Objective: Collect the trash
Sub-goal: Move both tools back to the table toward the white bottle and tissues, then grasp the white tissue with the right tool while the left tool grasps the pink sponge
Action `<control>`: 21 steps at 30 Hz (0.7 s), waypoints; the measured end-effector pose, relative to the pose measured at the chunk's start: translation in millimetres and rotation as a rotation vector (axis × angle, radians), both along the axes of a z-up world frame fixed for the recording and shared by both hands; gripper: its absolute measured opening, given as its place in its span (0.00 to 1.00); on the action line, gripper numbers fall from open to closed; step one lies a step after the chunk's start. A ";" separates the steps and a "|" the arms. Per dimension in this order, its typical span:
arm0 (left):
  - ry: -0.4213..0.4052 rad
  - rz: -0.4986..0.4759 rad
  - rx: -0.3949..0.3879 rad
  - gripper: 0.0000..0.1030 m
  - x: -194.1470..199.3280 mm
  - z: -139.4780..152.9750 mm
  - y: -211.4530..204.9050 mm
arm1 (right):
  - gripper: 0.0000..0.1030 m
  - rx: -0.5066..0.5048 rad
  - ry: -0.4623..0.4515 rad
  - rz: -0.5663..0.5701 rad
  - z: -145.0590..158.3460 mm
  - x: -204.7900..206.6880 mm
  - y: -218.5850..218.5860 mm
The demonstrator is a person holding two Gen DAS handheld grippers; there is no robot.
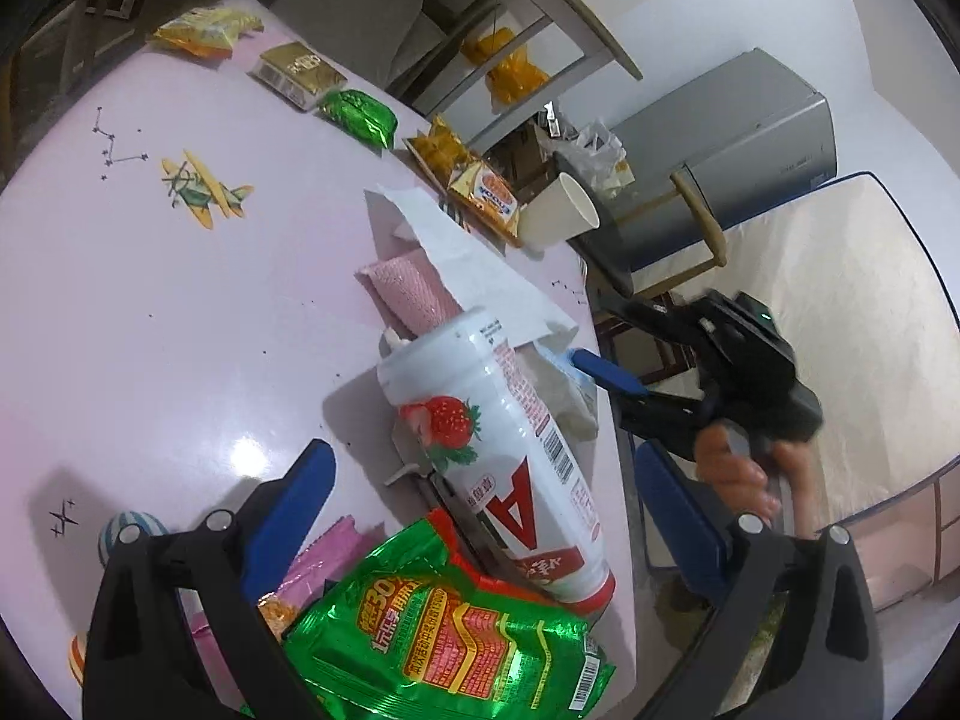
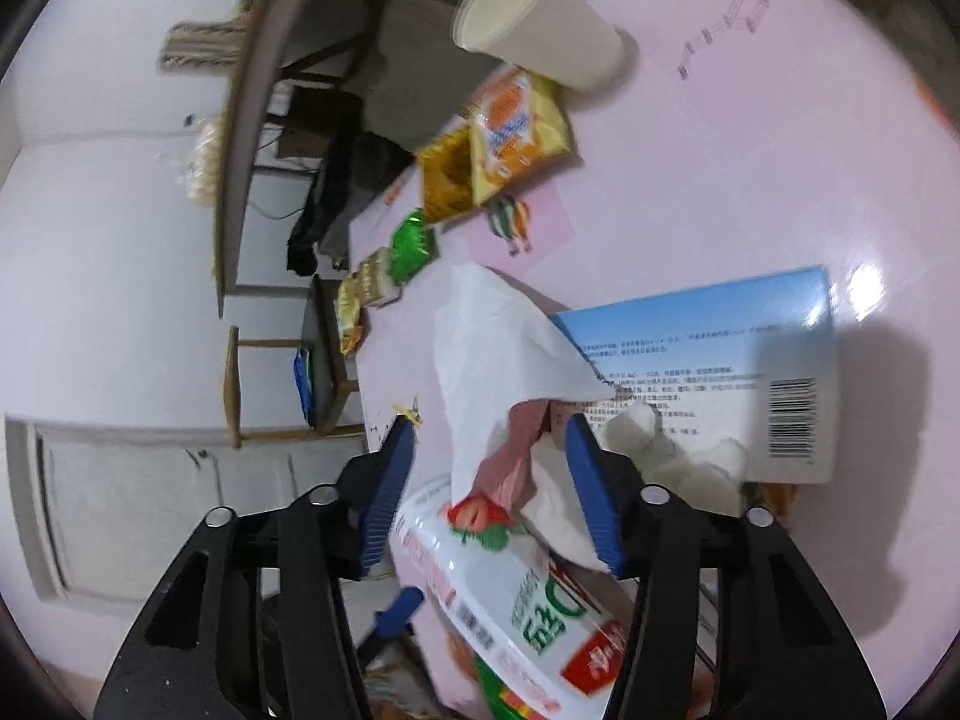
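My left gripper (image 1: 480, 510): jaws spread wide over the table (image 1: 150, 300). My right gripper (image 2: 492, 480): jaws parted at the table's edge, hand-held.

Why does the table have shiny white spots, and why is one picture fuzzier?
Left wrist view: a lamp's glare makes a bright spot on the glossy pink table, and the bottle casts a shadow. Right wrist view: the same kind of glare sits by the blue box, and the paper cup looks smeared by motion blur. Both views bend at the edges.
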State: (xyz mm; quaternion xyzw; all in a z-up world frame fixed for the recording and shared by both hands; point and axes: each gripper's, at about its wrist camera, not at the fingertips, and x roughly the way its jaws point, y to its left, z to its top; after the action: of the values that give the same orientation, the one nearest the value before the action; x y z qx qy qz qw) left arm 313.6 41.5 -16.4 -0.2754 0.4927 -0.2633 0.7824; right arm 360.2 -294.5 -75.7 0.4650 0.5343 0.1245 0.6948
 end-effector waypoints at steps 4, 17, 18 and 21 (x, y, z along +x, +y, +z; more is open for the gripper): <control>-0.003 -0.025 0.007 0.95 -2.2 0.5 -10.0 | 0.37 0.038 0.031 -0.034 -12.0 1.5 -1.7; 0.042 -0.027 0.028 0.95 -1.0 -7.9 -30.3 | 0.00 0.204 -0.068 -0.142 -21.1 -12.8 -24.2; 0.046 -0.021 0.031 0.95 -0.2 -8.4 -31.2 | 0.00 0.221 -0.085 -0.147 -20.0 -14.4 -25.8; 0.054 -0.003 0.039 0.95 2.6 -9.4 -32.5 | 0.00 0.265 -0.135 -0.156 -15.4 -20.5 -30.5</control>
State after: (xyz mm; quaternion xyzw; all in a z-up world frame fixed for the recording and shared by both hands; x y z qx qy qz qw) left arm 316.2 8.9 -25.8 -0.2666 0.5192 -0.2470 0.7736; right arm 339.6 -325.0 -91.1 0.5830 0.4278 0.1706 0.6693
